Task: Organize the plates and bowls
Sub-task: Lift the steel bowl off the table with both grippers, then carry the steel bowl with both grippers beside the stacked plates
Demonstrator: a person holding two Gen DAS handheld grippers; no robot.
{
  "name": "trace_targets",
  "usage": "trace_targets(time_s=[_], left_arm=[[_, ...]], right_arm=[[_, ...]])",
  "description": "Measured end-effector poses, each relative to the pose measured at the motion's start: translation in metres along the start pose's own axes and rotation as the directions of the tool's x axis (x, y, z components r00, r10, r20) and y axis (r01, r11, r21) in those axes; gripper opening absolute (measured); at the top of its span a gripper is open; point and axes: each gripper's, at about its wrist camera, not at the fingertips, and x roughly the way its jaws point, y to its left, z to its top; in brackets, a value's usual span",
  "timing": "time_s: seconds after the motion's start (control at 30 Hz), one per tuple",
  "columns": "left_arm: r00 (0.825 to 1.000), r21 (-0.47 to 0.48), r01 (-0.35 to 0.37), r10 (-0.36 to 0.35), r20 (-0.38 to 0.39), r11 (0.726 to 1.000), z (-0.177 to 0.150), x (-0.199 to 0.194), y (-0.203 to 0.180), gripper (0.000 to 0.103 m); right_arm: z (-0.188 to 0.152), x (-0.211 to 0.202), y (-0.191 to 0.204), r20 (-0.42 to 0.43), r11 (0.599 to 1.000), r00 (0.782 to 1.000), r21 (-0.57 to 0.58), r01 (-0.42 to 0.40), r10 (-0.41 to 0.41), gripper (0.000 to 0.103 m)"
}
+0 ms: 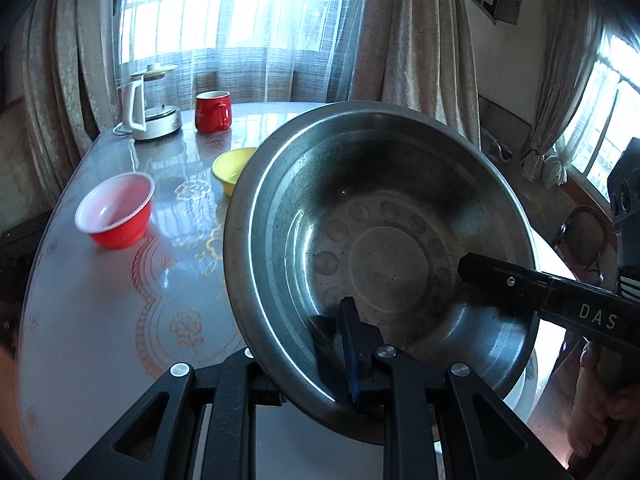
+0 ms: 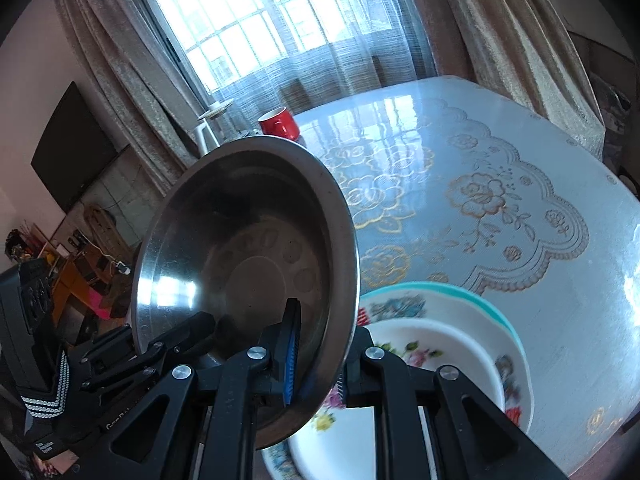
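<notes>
Daylight pours through a tall barred window (image 2: 276,20) with sheer netting and beige velvet curtains (image 1: 416,40), beside a dark wall-mounted television (image 2: 72,148).

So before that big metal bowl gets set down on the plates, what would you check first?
1. Left gripper clamped on the round stainless steel bowl's rim: ok.
2. Right gripper clamped on the opposite rim: ok.
3. Bowl level: not ok, it is tilted steeply.
4. Stack of white floral plates lies below the bowl: ok.
5. Red plastic bowl, yellow bowl and red mug apart from the steel bowl: ok.
6. Stack sits fully on the table: cannot tell, its near edge is hidden.
</notes>
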Motion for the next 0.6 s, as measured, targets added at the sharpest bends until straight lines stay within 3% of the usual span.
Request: trace_targets(time_s=[0.6], left_arm=[[0.999, -0.069, -0.038, 0.037, -0.013, 0.997, -0.034, -0.016, 0.037, 0.021]], right_arm=[[-0.03, 0.009, 0.031, -0.041, 0.997, 0.996, 0.008, -0.077, 0.077, 0.015]])
